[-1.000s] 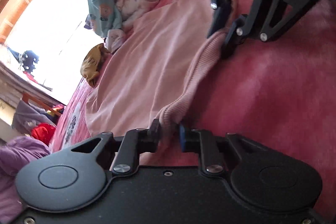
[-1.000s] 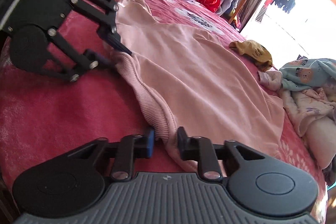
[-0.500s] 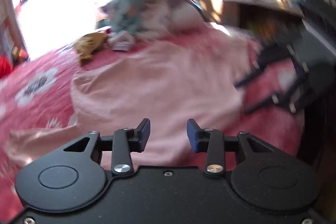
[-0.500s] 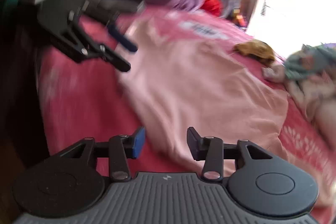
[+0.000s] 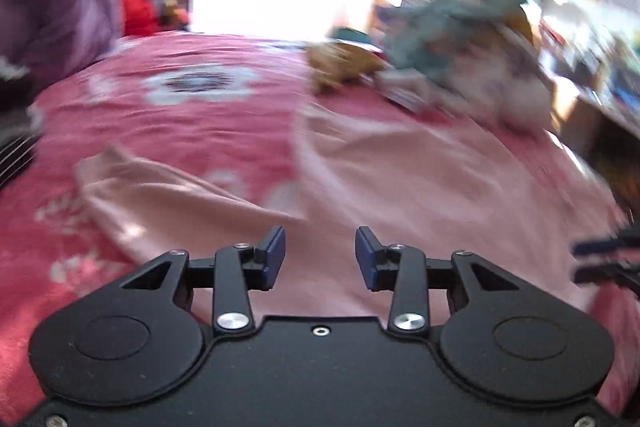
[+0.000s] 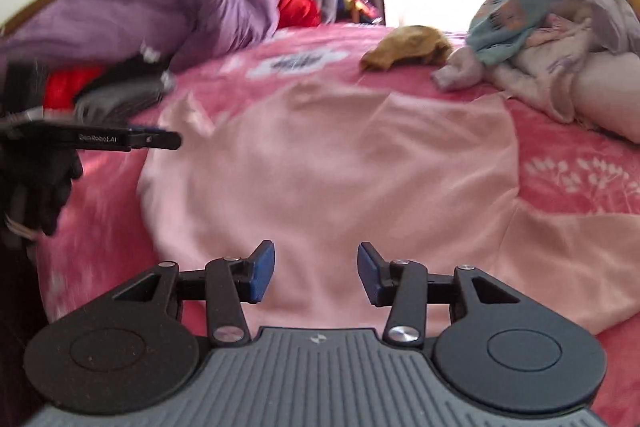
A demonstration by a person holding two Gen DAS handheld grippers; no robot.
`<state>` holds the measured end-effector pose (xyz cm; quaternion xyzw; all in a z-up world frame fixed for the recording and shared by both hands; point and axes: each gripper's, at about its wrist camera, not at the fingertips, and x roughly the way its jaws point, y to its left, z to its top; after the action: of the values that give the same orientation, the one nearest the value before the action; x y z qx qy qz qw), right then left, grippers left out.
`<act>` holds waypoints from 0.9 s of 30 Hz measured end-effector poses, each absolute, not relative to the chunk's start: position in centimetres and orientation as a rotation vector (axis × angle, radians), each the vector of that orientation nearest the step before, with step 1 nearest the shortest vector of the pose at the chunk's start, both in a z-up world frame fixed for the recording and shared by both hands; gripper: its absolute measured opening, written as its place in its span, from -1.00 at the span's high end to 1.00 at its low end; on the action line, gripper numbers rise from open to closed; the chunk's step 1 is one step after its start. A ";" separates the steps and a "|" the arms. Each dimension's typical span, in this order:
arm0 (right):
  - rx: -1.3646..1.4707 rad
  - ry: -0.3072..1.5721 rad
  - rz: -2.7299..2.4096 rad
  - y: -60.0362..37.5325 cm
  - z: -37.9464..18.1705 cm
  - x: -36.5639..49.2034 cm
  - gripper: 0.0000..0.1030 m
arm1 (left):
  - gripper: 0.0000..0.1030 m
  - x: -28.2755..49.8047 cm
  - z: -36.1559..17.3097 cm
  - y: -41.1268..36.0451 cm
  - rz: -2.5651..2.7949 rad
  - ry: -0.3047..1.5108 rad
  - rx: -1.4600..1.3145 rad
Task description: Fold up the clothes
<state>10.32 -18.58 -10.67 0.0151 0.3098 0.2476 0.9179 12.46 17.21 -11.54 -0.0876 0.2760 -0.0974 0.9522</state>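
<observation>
A pale pink top [image 6: 340,167] lies spread flat on a bed with a red flowery cover [image 6: 580,163]. One sleeve [image 5: 168,191] sticks out to the side, away from the body of the top.

The left gripper [image 5: 320,253] hangs just above the pink top and points a bit down at it. Its fingers [image 5: 272,255] are spread apart with nothing between them; only cloth shows below the gap. In the right wrist view the left gripper [image 6: 160,139] is seen from the side, lying level, and a hand in a dark glove [image 6: 40,187] holds it from below.

The right gripper [image 6: 316,273] also hangs just over the top, tilted a bit down. Its blue-tipped fingers [image 6: 262,273] are spread too, and they pinch nothing.

At the far side of the bed sit a purple blanket [image 6: 160,15], a yellow cloth [image 6: 408,47] and a heap of other clothes [image 6: 560,27]. The left wrist view is blurry.
</observation>
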 end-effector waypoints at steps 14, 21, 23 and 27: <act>0.450 0.714 0.526 -21.1 -8.4 22.7 0.05 | 0.31 21.9 -8.9 13.7 -0.423 0.602 -0.265; 0.614 0.837 0.533 -19.0 -12.9 31.8 0.03 | 0.24 30.8 -13.9 8.7 -0.590 0.805 -0.355; 0.744 0.848 0.501 -20.1 -15.4 33.7 0.18 | 0.33 33.0 -15.0 10.5 -0.519 0.819 -0.515; 1.051 0.783 0.466 -23.8 -17.9 35.6 0.47 | 0.32 34.9 -15.8 15.5 -0.383 0.751 -0.767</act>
<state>35.64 -23.75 -17.87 0.4842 0.3607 0.2147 0.7677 34.86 15.51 -15.81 -0.3631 0.3554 -0.1813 0.8420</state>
